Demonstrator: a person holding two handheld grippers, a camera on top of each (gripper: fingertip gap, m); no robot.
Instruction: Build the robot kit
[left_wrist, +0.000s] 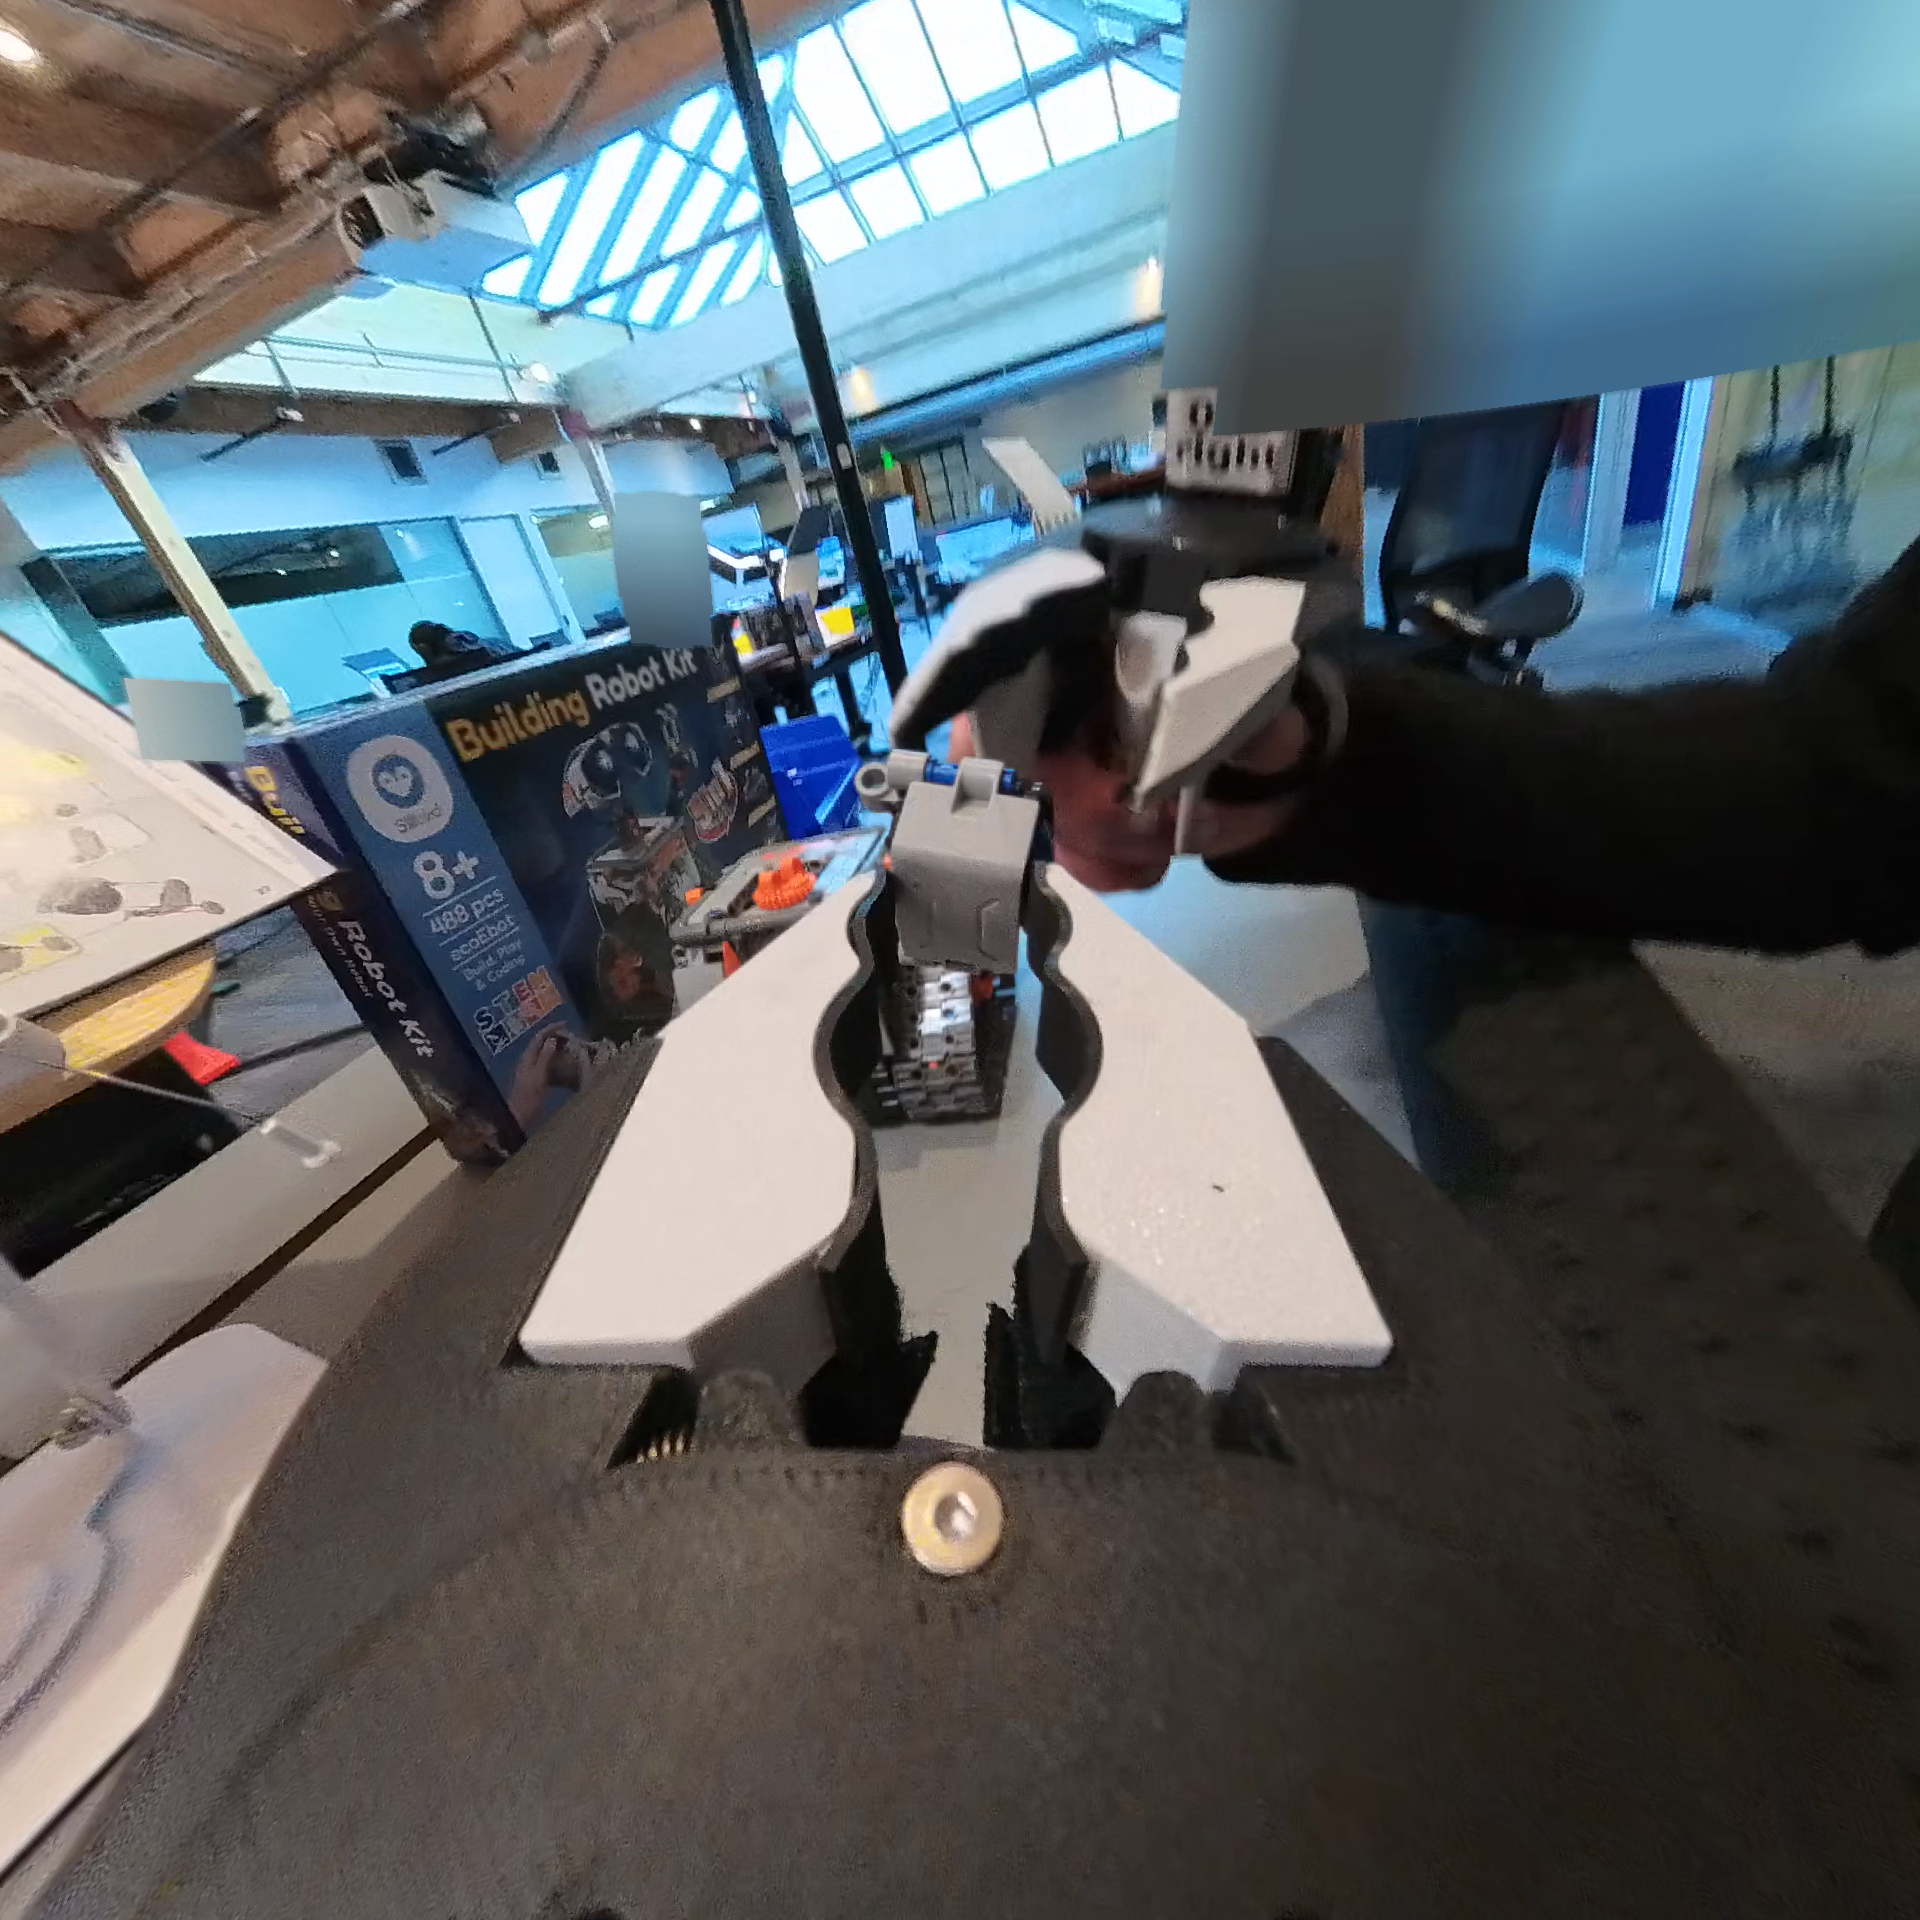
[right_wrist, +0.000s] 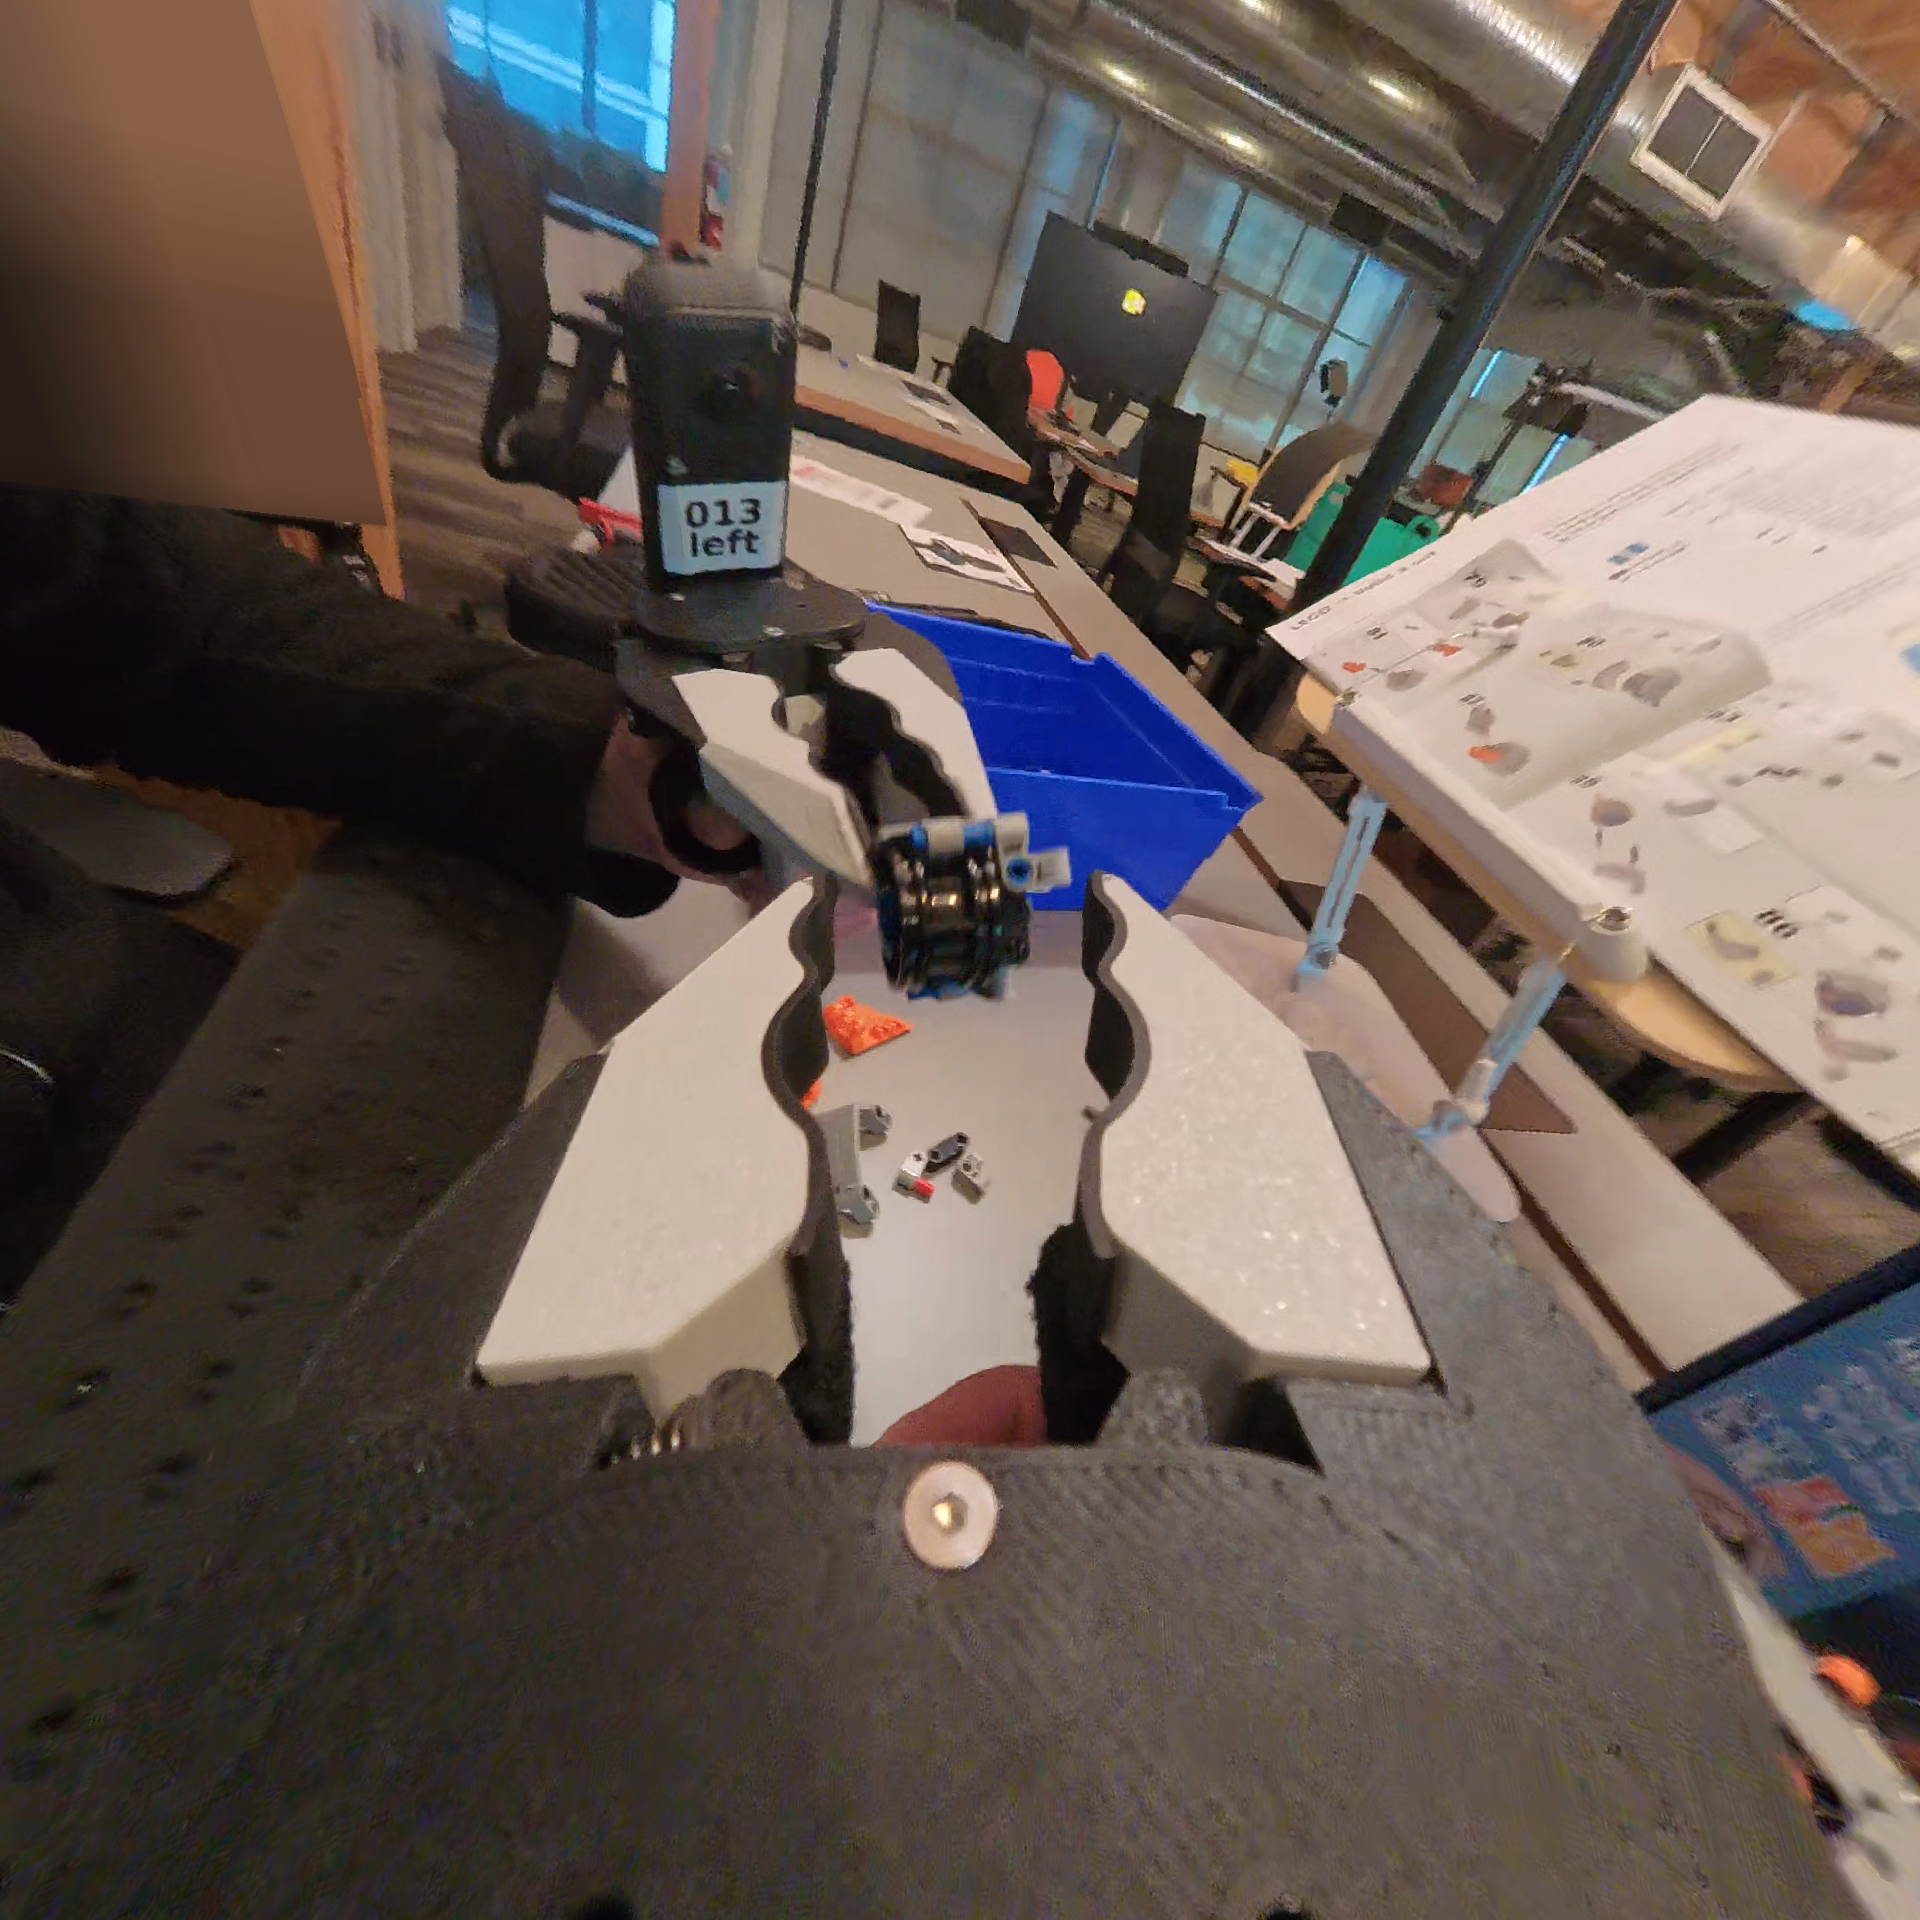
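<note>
The left gripper (left_wrist: 961, 914) pinches a small brick toy (left_wrist: 951, 935) with black treads, held up in the middle of the frame. The right gripper (right_wrist: 951, 914) is spread wide with nothing in it, close in front of the toy. Loose bricks (right_wrist: 904, 1153) lie on the grey table (right_wrist: 956, 1278) below. Behind the toy sits a blue bin (right_wrist: 1081, 748); its inside cannot be seen. A kit box (left_wrist: 520, 883) stands at the left.

A skylight (left_wrist: 831, 156) fills the top centre of the left wrist view, beside wooden beams (left_wrist: 208, 156) at upper left. In the right wrist view, windows (right_wrist: 1278, 301), desks (right_wrist: 914, 416) and office chairs (right_wrist: 520, 312) occupy the upper half, ducts (right_wrist: 1403, 114) overhead.
</note>
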